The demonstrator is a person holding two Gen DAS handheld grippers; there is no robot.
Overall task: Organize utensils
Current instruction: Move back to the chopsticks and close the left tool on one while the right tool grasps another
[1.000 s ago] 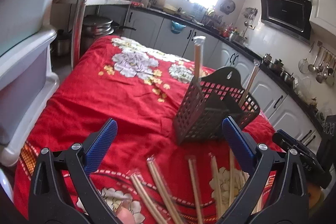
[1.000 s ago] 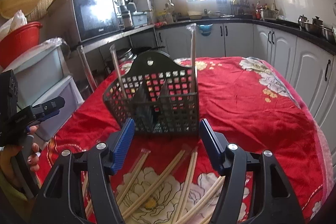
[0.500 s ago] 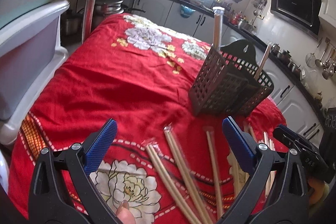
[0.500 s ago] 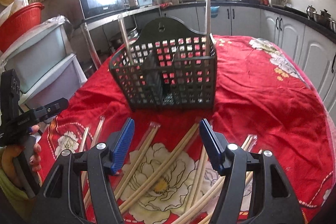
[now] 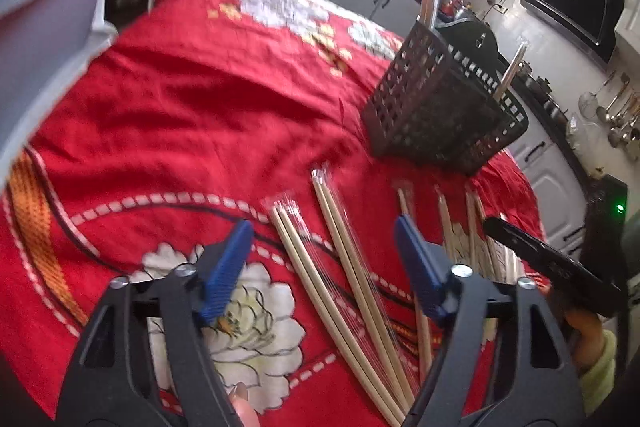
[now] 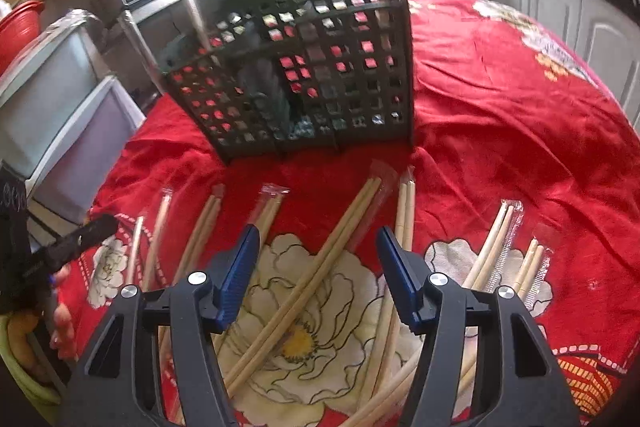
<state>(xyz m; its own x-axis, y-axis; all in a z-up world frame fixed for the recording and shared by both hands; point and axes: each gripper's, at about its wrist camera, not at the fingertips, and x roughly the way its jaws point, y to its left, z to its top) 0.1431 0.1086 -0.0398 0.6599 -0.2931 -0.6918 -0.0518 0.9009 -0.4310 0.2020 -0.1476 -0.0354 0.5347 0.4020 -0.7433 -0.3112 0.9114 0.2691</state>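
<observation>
Cloth [image 5: 192,99] on the worktop: red woven fabric, matt, creased, printed white flowers. Chopsticks [image 6: 320,263]: pale bare wood, smooth, each pair in a clear glossy plastic sleeve. Basket [image 6: 304,75]: black perforated plastic, slight sheen. Left hand-held gripper [image 5: 324,267] and right hand-held gripper [image 6: 318,271]: matt black plastic arms, ribbed blue pads [image 6: 236,279], shiny metal rivets. Storage bins [image 6: 52,95]: pale smooth plastic.
</observation>
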